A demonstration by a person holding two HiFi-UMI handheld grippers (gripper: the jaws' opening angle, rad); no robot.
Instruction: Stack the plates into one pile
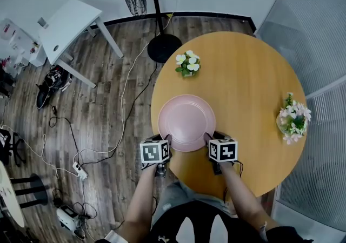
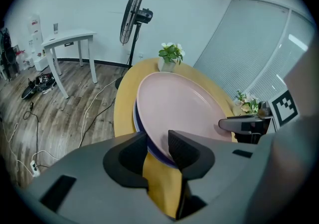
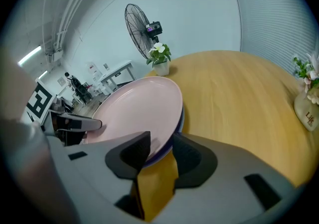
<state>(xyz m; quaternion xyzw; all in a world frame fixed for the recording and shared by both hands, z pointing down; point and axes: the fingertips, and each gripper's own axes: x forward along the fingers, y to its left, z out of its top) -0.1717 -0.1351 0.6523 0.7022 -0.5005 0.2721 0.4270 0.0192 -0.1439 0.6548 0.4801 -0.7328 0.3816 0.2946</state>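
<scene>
With the left gripper (image 1: 166,140) loose and unclamped around the near-left rim and the right gripper (image 1: 208,138) clamped on the near-right rim, the pink plate (image 1: 186,122) lies on the blue plate (image 2: 149,146) near the table (image 1: 243,74) edge, so stacking appears done, leaving release and withdrawal.

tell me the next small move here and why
Probably open both jaws wider and draw back: the pink plate already sits on the blue plate on the table, with the left gripper and right gripper straddling the near rim.
</scene>
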